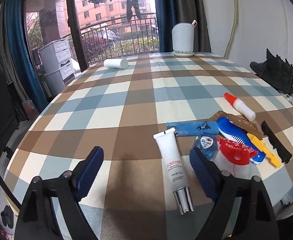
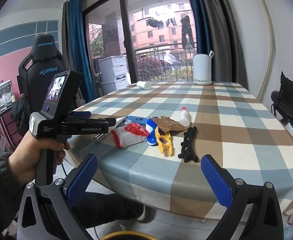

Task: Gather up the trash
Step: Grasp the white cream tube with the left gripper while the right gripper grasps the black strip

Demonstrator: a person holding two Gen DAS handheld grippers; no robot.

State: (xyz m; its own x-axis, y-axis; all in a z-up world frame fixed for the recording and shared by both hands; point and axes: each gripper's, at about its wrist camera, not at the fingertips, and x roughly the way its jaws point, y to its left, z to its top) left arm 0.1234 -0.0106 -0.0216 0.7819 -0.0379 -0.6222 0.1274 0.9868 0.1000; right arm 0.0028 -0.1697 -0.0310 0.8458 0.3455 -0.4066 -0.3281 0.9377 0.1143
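Nothing is held yet, so the collecting is judged barely begun. The left gripper (image 1: 146, 172) is held low over the table (image 1: 126, 92) with its jaws wide apart and empty; the white tube (image 1: 173, 166) lies between the fingers, nearer the right-hand one, apparently untouched. The right gripper (image 2: 149, 178) is kept back off the near table edge, jaws likewise spread and empty, with floor seen below it.

Just beyond the left gripper's right-hand finger the trash is gathered in one heap: a small blue round packet (image 1: 205, 145), a red-and-white plastic bag (image 1: 233, 152), a blue-and-white comb (image 1: 231, 131), a yellow plastic clip (image 1: 263, 148), a flat blue box (image 1: 194, 128) and a brown paper wrapper (image 1: 244, 125), overlapping one another. A black strip (image 1: 275, 142) lies beside the heap, and a glue bottle with a red cap (image 1: 239, 105) just behind it. No bin or bag for the trash can be made out in either view, so every piece is judged still to be collected.

The heap sits close to the near rounded edge of the table, so pieces could be pushed off it. Farther on, the checked cloth is bare across a wide stretch, which leaves room for sweeping or approach. At the far end a white cup on its side (image 1: 116, 63) and a white holder (image 1: 182, 39) stand well apart from the heap; black shoes (image 1: 276, 74) lie at the wall side.
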